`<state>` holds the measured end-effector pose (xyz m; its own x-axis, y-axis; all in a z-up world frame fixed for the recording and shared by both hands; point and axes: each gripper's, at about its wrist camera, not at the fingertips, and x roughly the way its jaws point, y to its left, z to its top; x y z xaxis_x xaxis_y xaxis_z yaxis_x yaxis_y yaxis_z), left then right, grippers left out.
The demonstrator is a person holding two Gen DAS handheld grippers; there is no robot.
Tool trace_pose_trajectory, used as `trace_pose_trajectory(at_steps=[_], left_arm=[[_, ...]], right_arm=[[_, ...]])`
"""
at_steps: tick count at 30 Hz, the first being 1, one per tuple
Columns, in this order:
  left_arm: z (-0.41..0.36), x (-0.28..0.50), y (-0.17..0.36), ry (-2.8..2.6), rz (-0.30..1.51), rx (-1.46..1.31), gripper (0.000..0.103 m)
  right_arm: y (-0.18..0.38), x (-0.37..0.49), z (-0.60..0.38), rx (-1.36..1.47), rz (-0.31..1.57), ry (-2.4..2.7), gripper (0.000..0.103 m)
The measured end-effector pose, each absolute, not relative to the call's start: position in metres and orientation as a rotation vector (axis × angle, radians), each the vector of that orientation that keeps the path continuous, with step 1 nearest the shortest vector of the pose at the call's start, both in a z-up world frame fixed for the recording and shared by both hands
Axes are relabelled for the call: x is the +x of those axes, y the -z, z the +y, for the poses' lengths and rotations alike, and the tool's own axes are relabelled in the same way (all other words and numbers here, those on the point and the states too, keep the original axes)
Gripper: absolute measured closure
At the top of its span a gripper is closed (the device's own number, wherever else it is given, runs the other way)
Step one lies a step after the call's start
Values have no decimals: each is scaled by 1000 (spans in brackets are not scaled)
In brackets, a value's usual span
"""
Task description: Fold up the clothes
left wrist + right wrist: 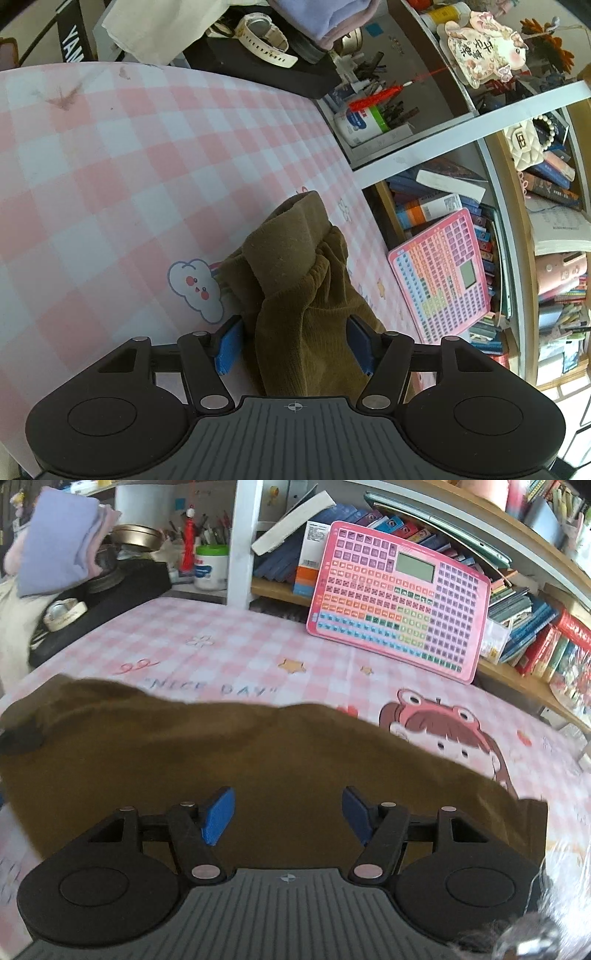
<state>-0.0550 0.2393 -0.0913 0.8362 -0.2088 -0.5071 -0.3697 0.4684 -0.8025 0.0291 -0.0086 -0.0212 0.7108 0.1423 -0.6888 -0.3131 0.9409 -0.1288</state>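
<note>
On the pink checked cloth (110, 166) | brown garment (303, 295) bunched and creased at near edge, not lying flat-folded | my left gripper (293, 341) and right gripper (288, 814) both spread wide, fabric between fingers, unclamped | folding unfinished.

the brown garment (295, 291) is a soft, ribbed, olive-brown piece, bunched into a tall crumpled heap on the pink-and-white checked cloth, with a gathered elastic band running across its middle and a folded flap draped over the top toward the far end. in the left wrist view it lies near the cloth's right edge, just beside a printed cloud face, and its near end runs in between the spread blue pads. in the right wrist view the same garment (280, 760) spreads wide and blurred across the foreground, its far edge wavy just below the printed "nice day" lettering.
</note>
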Motion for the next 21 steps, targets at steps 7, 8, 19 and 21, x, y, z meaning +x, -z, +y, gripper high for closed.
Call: trace_pose_trajectory(at_steps=[7, 8, 19, 21], left_arm=[[236, -55, 90, -125, 601, -1096, 41], [236, -55, 89, -128, 601, -1096, 40], [233, -55, 89, -151, 586, -1109, 41], [233, -55, 90, -156, 583, -1114, 43]], right_arm=[[30, 65, 11, -230, 767, -285, 41], [35, 67, 13, -240, 772, -282, 41], [38, 23, 14, -282, 776, -313, 39], [36, 0, 10, -289, 784, -343, 39]])
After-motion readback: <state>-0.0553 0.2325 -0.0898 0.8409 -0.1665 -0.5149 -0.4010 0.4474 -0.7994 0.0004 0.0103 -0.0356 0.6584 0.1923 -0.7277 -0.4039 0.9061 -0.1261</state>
